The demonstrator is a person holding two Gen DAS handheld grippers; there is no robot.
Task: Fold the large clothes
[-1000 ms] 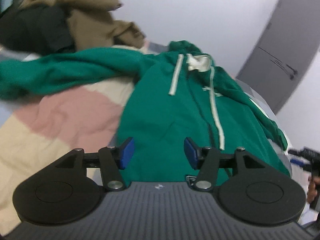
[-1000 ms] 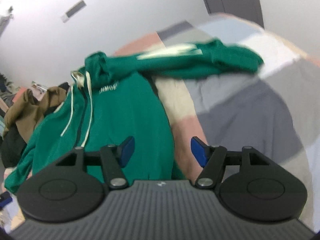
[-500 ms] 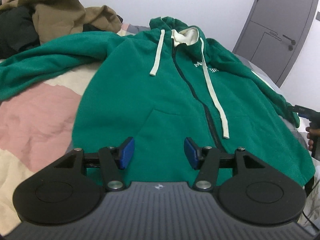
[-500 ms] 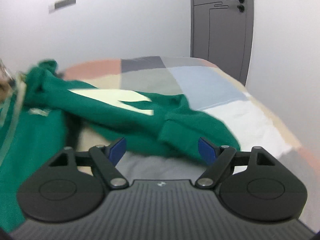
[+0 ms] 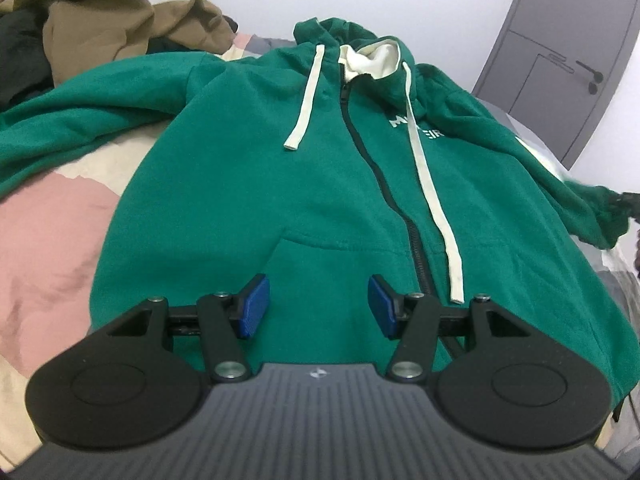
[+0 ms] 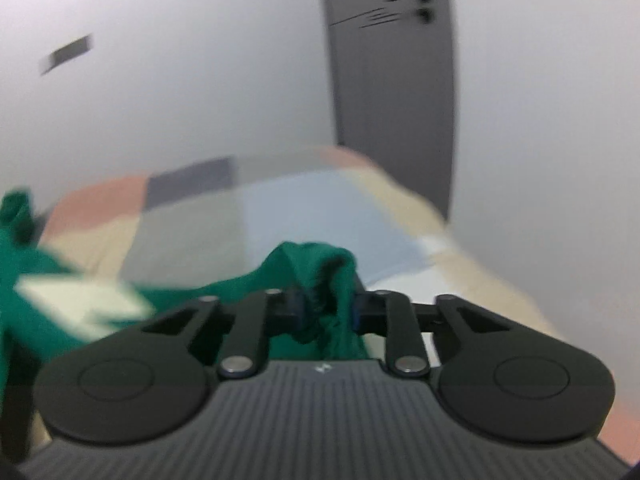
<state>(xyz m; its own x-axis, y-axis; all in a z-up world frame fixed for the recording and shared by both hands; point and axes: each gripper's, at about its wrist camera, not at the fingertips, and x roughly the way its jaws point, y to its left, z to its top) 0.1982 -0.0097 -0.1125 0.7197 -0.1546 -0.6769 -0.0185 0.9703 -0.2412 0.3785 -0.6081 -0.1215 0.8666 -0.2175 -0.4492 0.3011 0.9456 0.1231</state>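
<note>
Having just closed, right gripper [image 6: 326,306] now clamping the hoodie sleeve [image 6: 312,264].

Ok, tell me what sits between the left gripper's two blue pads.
Nothing is pinched: the left gripper stands open over the green hoodie, and only its front pocket fabric shows behind the gap, in the left wrist view.

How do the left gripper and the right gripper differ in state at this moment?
The left gripper stands open with nothing between its blue pads, while the right gripper has just been closing and is shut on the hoodie sleeve cuff. The left gripper hangs over the hoodie's front near the hem; the right gripper is out at the sleeve's end. Both are the same black build.
</note>
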